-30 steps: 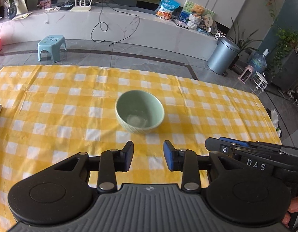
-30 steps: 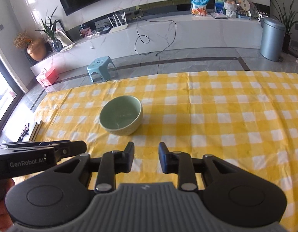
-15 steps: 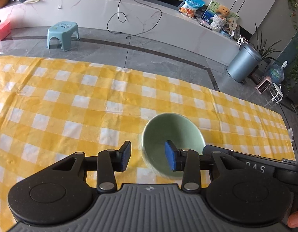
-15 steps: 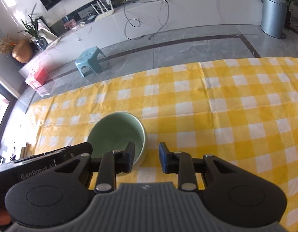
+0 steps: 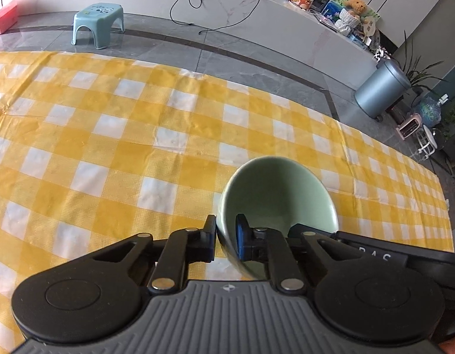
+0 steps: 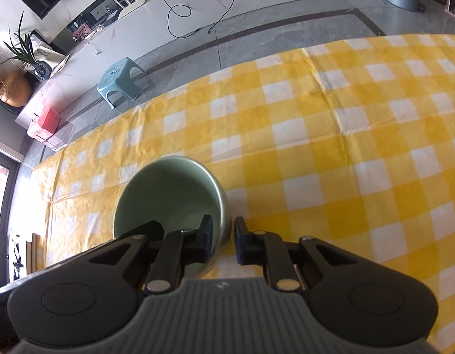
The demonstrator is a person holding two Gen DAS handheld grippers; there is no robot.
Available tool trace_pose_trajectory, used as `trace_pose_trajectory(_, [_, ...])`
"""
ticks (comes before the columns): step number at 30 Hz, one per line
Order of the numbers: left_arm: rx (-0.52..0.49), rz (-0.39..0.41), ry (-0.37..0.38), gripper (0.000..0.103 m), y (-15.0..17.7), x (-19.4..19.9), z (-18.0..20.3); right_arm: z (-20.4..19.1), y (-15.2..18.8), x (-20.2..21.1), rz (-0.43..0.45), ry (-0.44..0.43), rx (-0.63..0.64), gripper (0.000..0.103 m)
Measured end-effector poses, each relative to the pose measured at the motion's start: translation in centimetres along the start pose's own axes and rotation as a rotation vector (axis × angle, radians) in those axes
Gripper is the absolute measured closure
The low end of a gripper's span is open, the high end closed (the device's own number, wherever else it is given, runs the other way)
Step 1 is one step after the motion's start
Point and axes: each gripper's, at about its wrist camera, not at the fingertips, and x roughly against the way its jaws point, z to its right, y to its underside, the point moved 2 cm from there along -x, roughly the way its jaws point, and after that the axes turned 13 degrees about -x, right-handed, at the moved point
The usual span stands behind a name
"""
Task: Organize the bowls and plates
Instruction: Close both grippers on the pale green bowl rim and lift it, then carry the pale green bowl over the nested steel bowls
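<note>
Pale green glazed bowl [image 5: 282, 194], empty; left gripper [image 5: 226, 237] and right gripper [image 6: 223, 237] closing on opposite rim walls.

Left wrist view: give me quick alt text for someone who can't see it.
The left gripper straddles the near-left rim of a pale green bowl, one finger outside the wall and one inside, its jaws closing on it. The bowl sits on a yellow-and-white checked tablecloth, and the right gripper reaches in at lower right. Behind are a light-blue stool and a grey bin.

Pale green empty bowl [image 5: 279, 194], upright on yellow checked cloth [image 5: 109, 147].
</note>
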Motion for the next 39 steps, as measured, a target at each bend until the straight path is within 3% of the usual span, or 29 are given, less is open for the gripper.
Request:
trace_pose_trajectory(12, [0.031, 0.015, -0.008, 0.094, 1.8, 3.4, 0.8, 0.4, 1.8, 2.8, 0.001, -0.008, -0.025, 0.095])
trace_pose_trajectory(29, [-0.026, 0.120, -0.022, 0.094, 8.5, 15.3, 7.3, 4.3, 10.2, 16.5, 0.096, -0.144, 0.010, 0.095])
trace_pose_trajectory(39, [-0.051, 0.158, 0.029, 0.094, 14.3, 19.2, 12.1, 9.5, 15.2, 23.4, 0.171, -0.168, 0.036, 0.095])
